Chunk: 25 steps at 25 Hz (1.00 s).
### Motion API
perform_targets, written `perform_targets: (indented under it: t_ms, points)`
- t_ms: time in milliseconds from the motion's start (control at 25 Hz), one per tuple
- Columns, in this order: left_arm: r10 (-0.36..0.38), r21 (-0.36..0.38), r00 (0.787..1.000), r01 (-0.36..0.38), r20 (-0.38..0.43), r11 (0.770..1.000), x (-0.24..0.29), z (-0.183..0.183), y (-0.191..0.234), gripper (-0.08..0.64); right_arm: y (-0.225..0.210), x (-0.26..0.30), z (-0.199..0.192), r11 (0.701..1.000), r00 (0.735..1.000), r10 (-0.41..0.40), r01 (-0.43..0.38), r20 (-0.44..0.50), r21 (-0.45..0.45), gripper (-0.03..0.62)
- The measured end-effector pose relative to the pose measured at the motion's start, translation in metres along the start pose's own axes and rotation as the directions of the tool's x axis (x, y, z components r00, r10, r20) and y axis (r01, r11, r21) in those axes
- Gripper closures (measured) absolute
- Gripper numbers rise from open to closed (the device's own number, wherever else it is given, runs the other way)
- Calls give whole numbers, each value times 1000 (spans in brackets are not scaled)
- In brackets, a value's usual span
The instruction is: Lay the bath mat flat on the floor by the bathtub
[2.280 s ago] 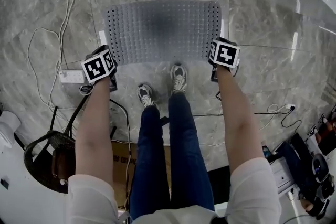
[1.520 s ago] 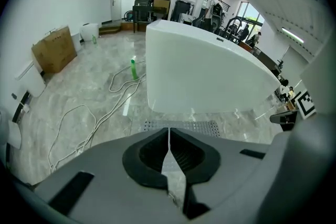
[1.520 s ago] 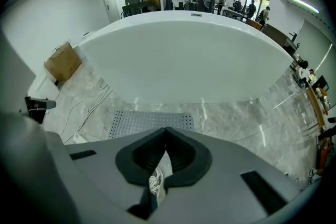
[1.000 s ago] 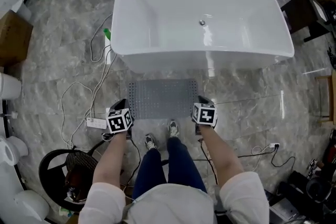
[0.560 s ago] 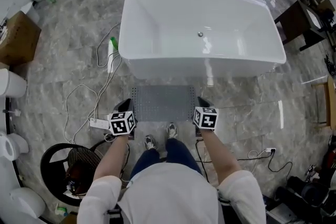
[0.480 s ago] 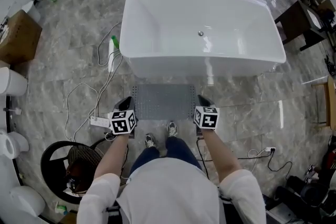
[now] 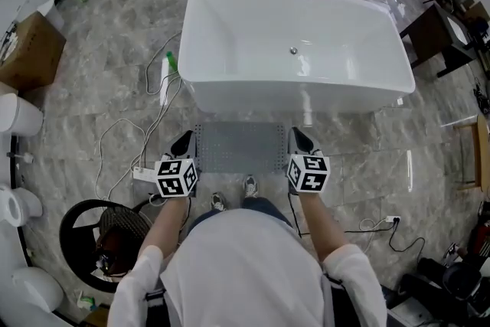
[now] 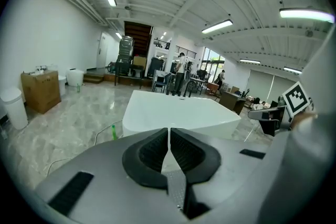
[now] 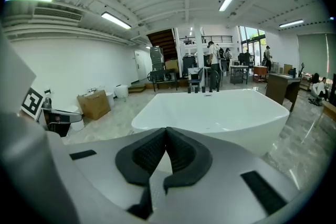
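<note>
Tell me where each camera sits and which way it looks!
Head view: on the person's head, facing steeply down at the bathtub and bath mat; shows arms, shoes, left gripper, right gripper.
Left gripper view: on the left gripper, facing level toward the bathtub; shows its own shut jaws.
Right gripper view: on the right gripper, facing the bathtub too; shows its shut jaws.
Shared: all three see the bathtub; each gripper view glimpses the other gripper's marker cube.

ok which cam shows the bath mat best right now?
Head view: the whole grey bath mat lies flat on the floor beside the bathtub, framed by the left gripper and right gripper. Neither gripper view shows it; both look over shut jaws at the tub.
</note>
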State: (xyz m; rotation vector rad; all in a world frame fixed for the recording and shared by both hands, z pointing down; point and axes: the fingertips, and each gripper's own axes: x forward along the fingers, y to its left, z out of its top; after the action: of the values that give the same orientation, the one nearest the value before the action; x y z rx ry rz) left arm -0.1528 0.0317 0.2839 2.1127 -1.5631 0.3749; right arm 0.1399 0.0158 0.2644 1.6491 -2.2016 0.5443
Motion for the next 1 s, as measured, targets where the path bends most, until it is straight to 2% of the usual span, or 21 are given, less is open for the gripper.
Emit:
perform_targets:
  t_ms: [280,680,880,1000]
  points:
    - [-65,53,993,60,98,997,-13,43,-21,517,14,-23,44,1000,993,26,-26,117,-8,563]
    - [-129,78,966,114,226,990,-43,90,-37,518,31,-51,93,998,964,61,-53,258,-39,561]
    - [-155,62,940,143,305,988,-64,113,-41,517,41,-65,114,995,941,96,-97,325,-16,561]
    - [-180,73,924,165,336,984,-72,127,-46,517,42,-72,125,996,931,94,-92,352,-23,561]
